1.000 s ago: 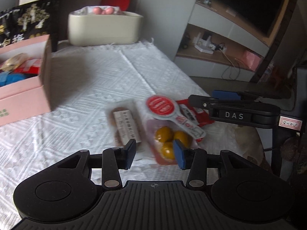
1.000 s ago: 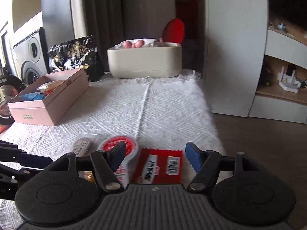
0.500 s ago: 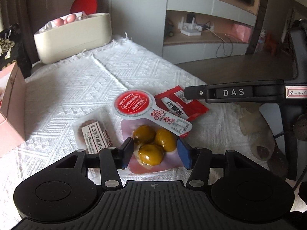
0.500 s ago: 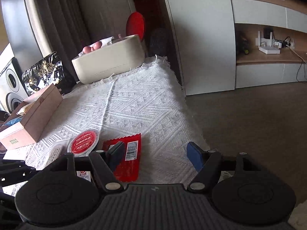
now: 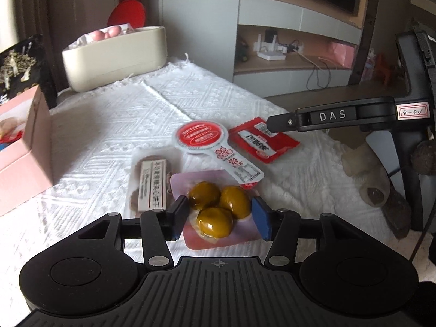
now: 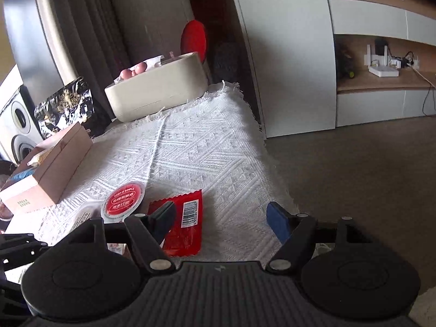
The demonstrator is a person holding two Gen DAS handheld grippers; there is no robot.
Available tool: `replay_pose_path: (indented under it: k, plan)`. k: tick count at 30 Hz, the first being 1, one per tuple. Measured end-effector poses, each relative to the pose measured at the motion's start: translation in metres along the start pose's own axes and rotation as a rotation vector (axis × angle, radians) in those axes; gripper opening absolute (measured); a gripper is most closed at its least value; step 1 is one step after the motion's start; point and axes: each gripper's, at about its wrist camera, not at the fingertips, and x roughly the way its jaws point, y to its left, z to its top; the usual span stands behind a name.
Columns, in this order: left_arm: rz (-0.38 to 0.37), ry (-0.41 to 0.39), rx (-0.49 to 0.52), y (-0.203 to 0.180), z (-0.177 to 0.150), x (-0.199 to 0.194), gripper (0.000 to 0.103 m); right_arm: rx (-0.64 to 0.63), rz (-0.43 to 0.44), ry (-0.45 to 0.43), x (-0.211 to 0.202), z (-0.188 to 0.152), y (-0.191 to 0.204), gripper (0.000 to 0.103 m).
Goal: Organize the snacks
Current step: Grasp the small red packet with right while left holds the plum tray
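Left wrist view: four snack packets lie loose on the counter (image 5: 114,125); pink box (image 5: 24,147) far left partly filled. Left tool (image 5: 220,219) spread around egg packet (image 5: 218,209); right tool (image 6: 222,222) spread above red sachet (image 6: 188,223).

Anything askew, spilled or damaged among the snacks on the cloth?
Nothing spilled or torn. The loose packets lie overlapping: the spoon-shaped red label pack rests across the pouch of three yellow pieces, beside the red sachet.
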Motion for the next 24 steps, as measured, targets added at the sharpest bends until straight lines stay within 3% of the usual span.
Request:
replay_pose_path:
  k: [5,11,12,13,14,19,24]
  plan:
    - [0.085,0.012,-0.107,0.031,-0.031,-0.039,0.057,-0.128,0.070,0.047,0.006,0.000,0.033,0.074]
    - [0.161,-0.002,-0.236,0.063,-0.058,-0.072,0.057,-0.193,-0.008,0.081,0.024,0.002,0.060,0.073]
    - [0.168,-0.004,-0.244,0.065,-0.060,-0.073,0.057,-0.196,-0.012,0.083,0.024,0.002,0.062,0.070]
    - [0.174,-0.005,-0.249,0.067,-0.061,-0.075,0.057,-0.204,-0.013,0.086,0.023,0.001,0.064,0.061]
    - [0.171,-0.008,-0.255,0.068,-0.062,-0.076,0.057,-0.216,-0.009,0.091,0.021,0.000,0.067,0.060]
    - [0.184,-0.014,-0.261,0.066,-0.061,-0.074,0.057,-0.232,0.099,0.134,0.004,-0.011,0.083,0.060]
    - [0.211,-0.014,-0.272,0.062,-0.061,-0.072,0.058,-0.290,0.264,0.180,-0.012,-0.025,0.118,0.057]
